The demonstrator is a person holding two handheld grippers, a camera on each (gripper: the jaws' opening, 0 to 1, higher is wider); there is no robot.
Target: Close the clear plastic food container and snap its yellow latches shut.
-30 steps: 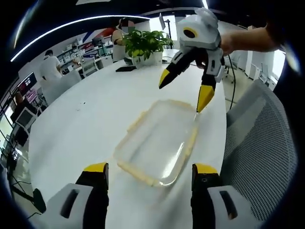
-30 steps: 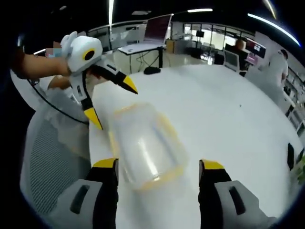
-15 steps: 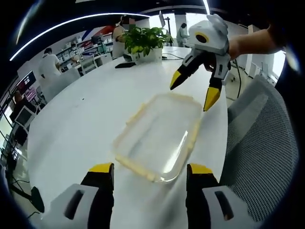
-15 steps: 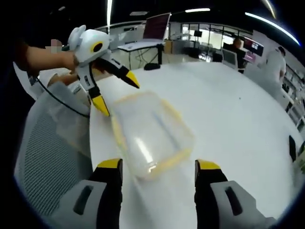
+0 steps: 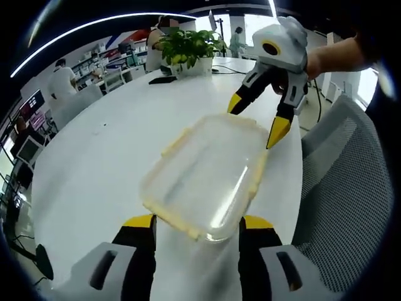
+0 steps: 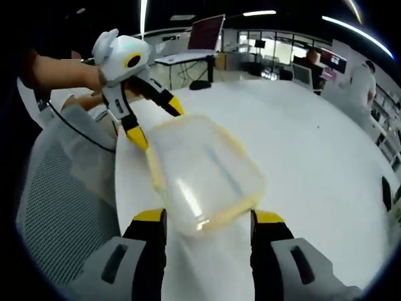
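Directly ahead of the left gripper (image 5: 195,227), its two yellow-tipped black jaws stood spread apart with the near short end of the clear rectangular plastic food container with pale yellow rim latches (image 5: 203,172) lying between and just beyond their tips, though whether they touched it could not be told. The container rested flat on the round white table (image 5: 94,163), its lid apparently already seated, and its long axis ran away from those jaws toward the far end. At that far end, in the left gripper view, the right gripper (image 5: 258,121) came in from the upper right, held by a person's hand (image 5: 326,59), its jaws likewise spread, one tip at each far corner. From the opposite side the same arrangement read in mirror: the right gripper (image 6: 207,219) straddled one short end of the container (image 6: 203,172) with open jaws, and the left gripper (image 6: 153,122) stood at the other end, jaws open over the corners. So the long axis lay along the line joining the two grippers, each nearest its own short end, with the long-side latches running off to either side of both. A grey mesh office chair (image 5: 341,188) sat just beside the table edge near the container, and a green potted plant (image 5: 188,50) stood well apart across the table.
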